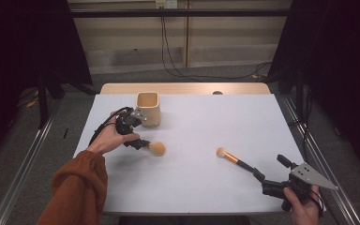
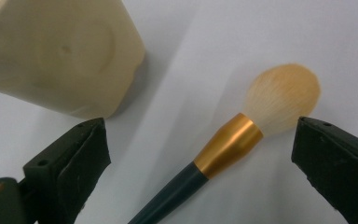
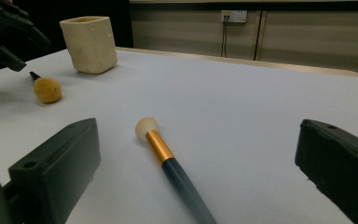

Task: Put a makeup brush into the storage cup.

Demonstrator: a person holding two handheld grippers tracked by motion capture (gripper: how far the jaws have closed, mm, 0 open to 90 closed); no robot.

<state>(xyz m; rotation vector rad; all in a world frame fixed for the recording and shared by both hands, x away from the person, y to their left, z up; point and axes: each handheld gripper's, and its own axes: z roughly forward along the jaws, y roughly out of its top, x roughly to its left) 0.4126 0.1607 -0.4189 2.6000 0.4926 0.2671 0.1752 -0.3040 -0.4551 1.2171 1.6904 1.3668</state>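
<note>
Brush with the round tan head lies on the white desk, left of the middle and just in front of the cream square cup. In the left claw's view its dark handle runs up from the bottom edge into a gold ferrule and then the pale, fluffy bristles. It lies between the two black jaws, which stand wide apart and touch neither the handle nor the head. The left claw hangs low over the handle end, held by the left hand that comes out of a rust-orange sleeve. The cup stands upright just beyond that claw, close to the desk's far left edge, its blurred side at the top left of the left claw's view.

A second brush lies well apart on the right half of the desk, small pale head toward the middle, gold ferrule, dark handle pointing at the right claw. In the right claw's view this brush lies flat between spread jaws, untouched. The right hand grips that claw at the desk's near right corner.
</note>
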